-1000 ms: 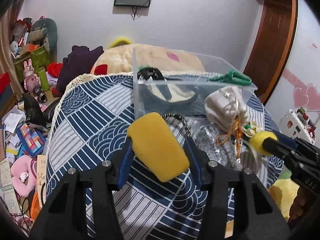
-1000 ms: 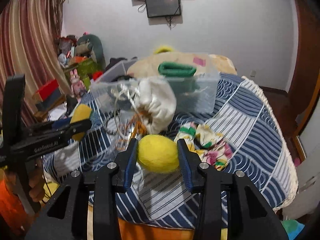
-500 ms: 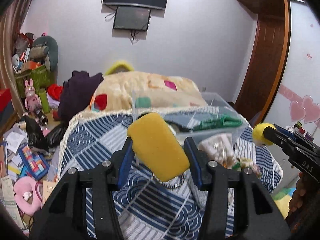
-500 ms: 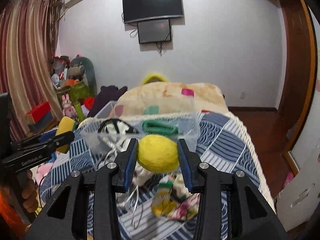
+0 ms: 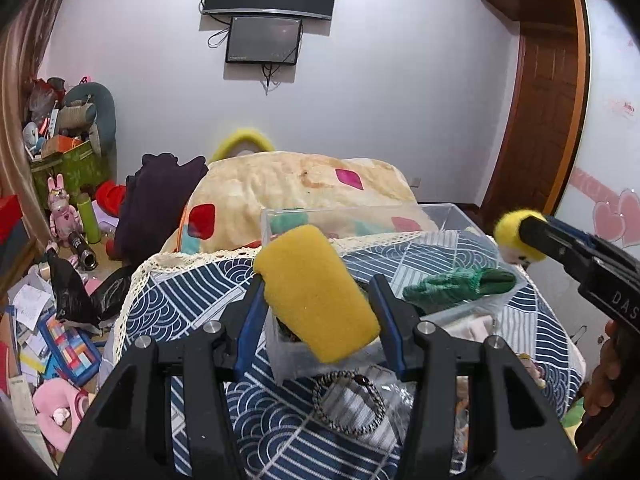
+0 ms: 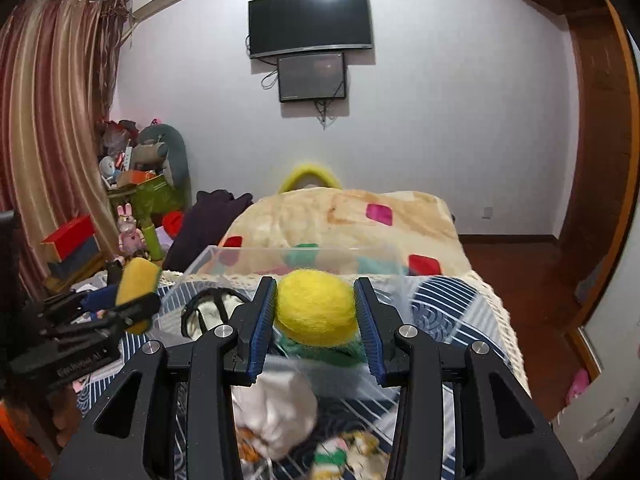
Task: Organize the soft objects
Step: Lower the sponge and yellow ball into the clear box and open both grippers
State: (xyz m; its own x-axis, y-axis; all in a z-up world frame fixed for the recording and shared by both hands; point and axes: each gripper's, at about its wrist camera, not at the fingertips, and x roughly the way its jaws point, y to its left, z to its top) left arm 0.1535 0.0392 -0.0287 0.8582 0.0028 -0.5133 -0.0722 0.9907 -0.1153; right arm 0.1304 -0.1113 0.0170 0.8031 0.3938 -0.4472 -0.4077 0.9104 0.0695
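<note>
1. Left gripper [image 5: 316, 300]: clamped on a yellow sponge [image 5: 316, 292], blue pads pressing on its two long sides. Long axis of the sponge slanted, upper end toward the far left, lower end toward the near right, sticking out well beyond the fingertips.

2. Right gripper [image 6: 316, 312]: clamped on a yellow felt ball [image 6: 316, 308], round, so no long axis to mind. Seen also in the left wrist view as a ball [image 5: 520, 236] at the tip of the right gripper [image 5: 532, 236], held in the air at the right.

3. Target, by judgement: the clear plastic bin [image 5: 460, 216] on the bed cover [image 5: 192, 300] with the blue pattern, toward the far edge of the bed. Already inside: a green knitted piece [image 5: 456, 282] at the right end of the bin.

4. Key relation: bin directly ahead of and below both pairs of jaws. In the left wrist view, sponge overlapping the left end of the bin; in the right wrist view, ball in front of the middle of the bin [image 6: 248, 254], above the green piece.

5. Nearer hand: cannot tell for sure; each load seems to be over its own end of the bin, so probably no crossing needed.

6. Next move, by judgement: forward and down over the near wall, then release. Risk: lower end of the slanted sponge catching the near wall.

7. Left on the cover, near edge: a white pouch [image 6: 276, 412] and a beaded bracelet [image 5: 348, 400].
</note>
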